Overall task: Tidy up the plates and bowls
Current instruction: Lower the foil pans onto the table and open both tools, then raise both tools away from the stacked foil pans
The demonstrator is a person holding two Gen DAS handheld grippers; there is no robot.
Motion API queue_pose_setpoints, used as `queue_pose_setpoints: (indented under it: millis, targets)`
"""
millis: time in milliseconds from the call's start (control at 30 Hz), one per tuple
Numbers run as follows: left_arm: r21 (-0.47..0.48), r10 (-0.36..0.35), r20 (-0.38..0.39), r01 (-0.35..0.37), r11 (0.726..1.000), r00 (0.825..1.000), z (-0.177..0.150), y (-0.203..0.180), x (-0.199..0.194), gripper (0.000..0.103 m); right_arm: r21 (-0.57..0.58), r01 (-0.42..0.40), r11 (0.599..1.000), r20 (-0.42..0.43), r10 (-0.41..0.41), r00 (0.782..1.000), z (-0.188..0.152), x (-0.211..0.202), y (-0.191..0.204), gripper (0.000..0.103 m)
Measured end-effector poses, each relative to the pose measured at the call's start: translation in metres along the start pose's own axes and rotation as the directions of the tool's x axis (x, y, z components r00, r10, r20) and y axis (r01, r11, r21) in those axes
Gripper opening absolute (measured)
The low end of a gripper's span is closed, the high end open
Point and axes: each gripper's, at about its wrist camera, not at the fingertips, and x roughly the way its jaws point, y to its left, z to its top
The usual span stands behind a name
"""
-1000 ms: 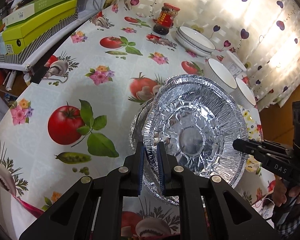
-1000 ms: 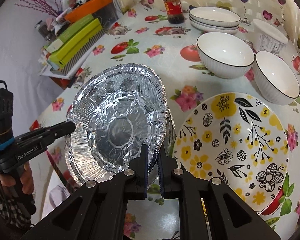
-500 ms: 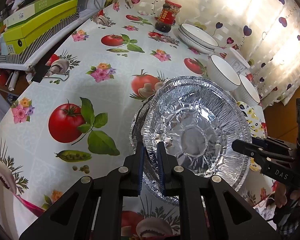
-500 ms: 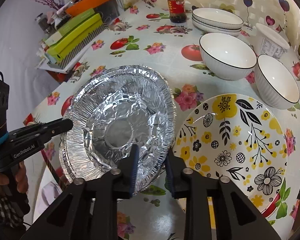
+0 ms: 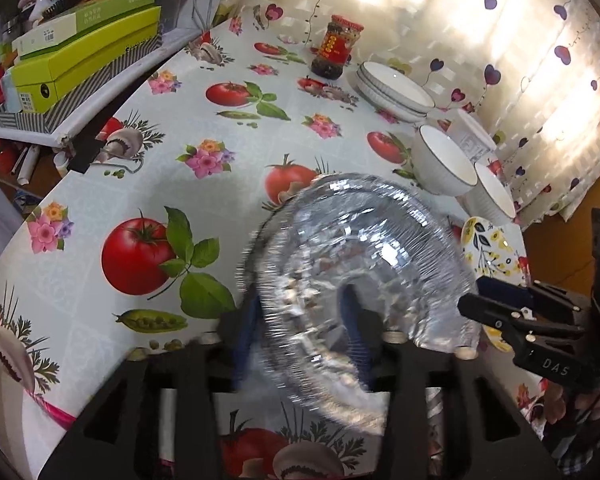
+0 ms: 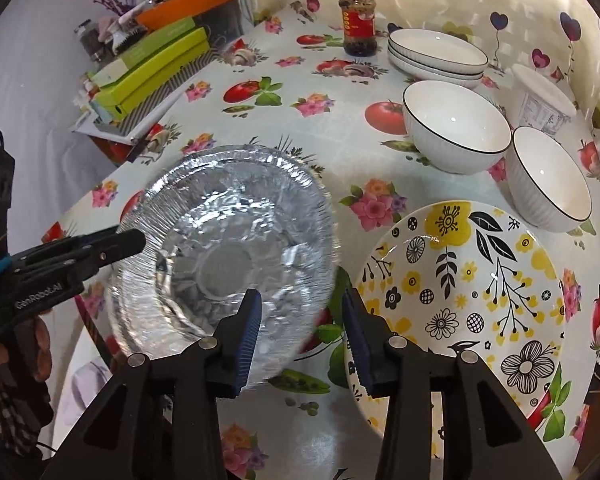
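Observation:
The stacked foil pans [image 6: 228, 248] lie on the tablecloth between my two grippers; in the left wrist view the foil pans [image 5: 364, 264] are motion-blurred. My left gripper [image 5: 300, 340] is open, its blue pads spread on either side of the pans' near rim. My right gripper [image 6: 302, 332] is open and empty at the pans' right rim, next to the yellow flowered plate [image 6: 480, 280]. Two white bowls [image 6: 456, 124] and a stack of white plates [image 6: 436, 54] stand further back.
A red-labelled jar [image 6: 358, 22] and a white lidded tub [image 6: 542, 100] stand at the back. Green boxes [image 6: 152, 68] lie on a shelf to the left, beyond the table edge [image 6: 112, 176]. A heart-patterned curtain [image 5: 520, 60] hangs behind.
Both grippers have opened and let go of the foil pans' rim. The pans have dropped or shifted and appear blurred.

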Motion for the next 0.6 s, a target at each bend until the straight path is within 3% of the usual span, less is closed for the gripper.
queue_pose_setpoints:
  millis: [300,467,600]
  targets:
    - [0.012,0.004,0.014,-0.004,1.000,1.000,-0.003,0.000,-0.001,0.056,0.001,0.000,1.000,0.009,0.000,1.000,-0.001,-0.001,0.003,0.042]
    - [0.070,0.056,0.092,-0.063,0.996,0.994,-0.002,-0.006,-0.012,0.056,-0.001,0.005,1.000,0.012,-0.005,1.000,-0.001,0.000,0.004,0.042]
    - [0.057,0.044,0.073,-0.048,0.997,0.996,-0.001,-0.002,-0.008,0.056,0.008,0.002,1.000,0.011,-0.002,1.000,-0.001,0.000,0.003,0.042]
